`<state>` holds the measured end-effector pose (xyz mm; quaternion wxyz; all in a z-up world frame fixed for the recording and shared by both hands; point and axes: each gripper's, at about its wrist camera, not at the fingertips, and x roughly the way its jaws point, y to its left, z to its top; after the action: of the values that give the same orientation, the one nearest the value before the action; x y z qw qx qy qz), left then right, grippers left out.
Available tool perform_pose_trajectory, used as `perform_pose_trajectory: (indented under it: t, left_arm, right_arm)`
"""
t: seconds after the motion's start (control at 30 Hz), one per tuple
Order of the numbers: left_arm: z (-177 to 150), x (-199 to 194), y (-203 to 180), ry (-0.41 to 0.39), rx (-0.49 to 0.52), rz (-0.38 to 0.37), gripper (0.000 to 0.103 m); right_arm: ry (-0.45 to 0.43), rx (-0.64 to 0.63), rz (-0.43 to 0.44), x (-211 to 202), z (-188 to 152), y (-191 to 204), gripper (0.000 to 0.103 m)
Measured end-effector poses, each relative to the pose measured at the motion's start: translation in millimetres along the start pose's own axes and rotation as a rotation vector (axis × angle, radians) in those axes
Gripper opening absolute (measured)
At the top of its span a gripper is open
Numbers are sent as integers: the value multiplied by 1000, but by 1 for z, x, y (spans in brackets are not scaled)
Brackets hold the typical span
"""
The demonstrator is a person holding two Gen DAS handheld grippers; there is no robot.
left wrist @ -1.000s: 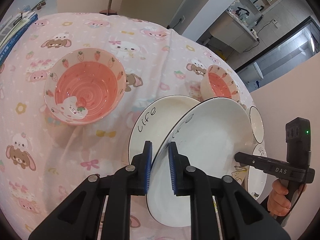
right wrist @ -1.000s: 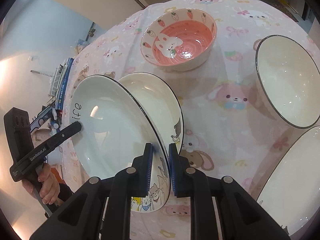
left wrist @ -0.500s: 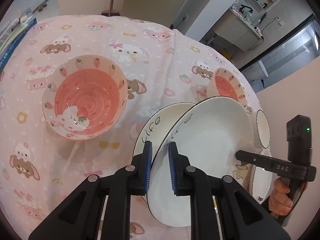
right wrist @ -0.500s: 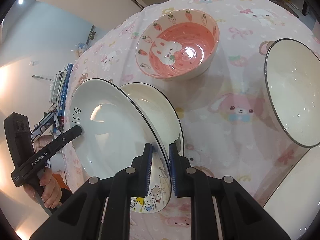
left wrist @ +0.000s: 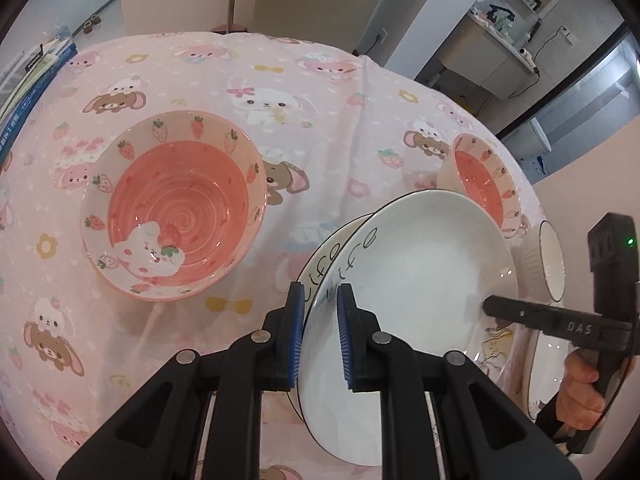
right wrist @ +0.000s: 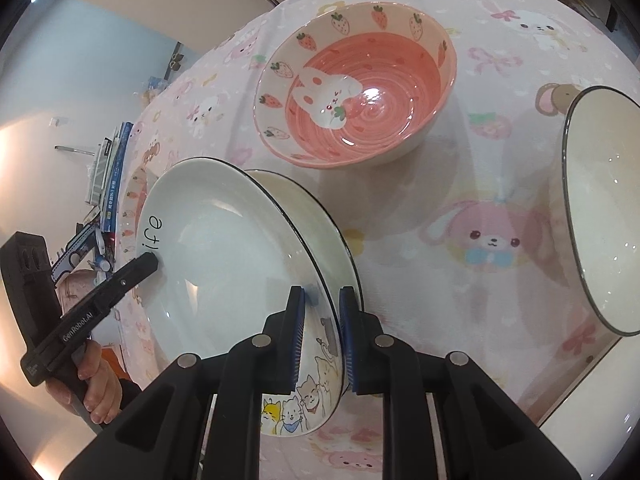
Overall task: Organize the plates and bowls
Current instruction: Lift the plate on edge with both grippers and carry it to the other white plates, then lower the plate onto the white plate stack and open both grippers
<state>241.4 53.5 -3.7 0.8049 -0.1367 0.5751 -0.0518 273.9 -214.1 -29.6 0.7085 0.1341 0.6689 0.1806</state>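
Round white ceramic plate w/ black rim and "life" lettering held tilted at lower centre of frame, face up-right, over matching plate on pink cartoon tablecloth. Left gripper & right gripper both clamped on opposite rims.

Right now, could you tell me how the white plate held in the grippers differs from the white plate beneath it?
The held plate is tilted and off the cloth, with the left gripper and right gripper on opposite rim edges; the lower plate lies flat on the tablecloth. The held plate shows fully, the lower one mostly hidden. Both are white, dark-rimmed, lettered "life".
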Motion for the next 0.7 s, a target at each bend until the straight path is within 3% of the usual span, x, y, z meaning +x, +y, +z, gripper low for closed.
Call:
perform_pose_trajectory:
  t: [0.4, 0.57, 0.7]
  left_arm:
    - [-3, 29, -6, 28, 32, 6, 14]
    - [-4, 32, -4, 39, 43, -15, 14]
    - [-3, 32, -7, 42, 70, 1, 14]
  right_arm:
    - [6, -52, -151, 2, 7, 11, 20]
    - [16, -41, -120, 2, 8, 3, 20]
    - [-2, -71, -166, 2, 6, 8, 16]
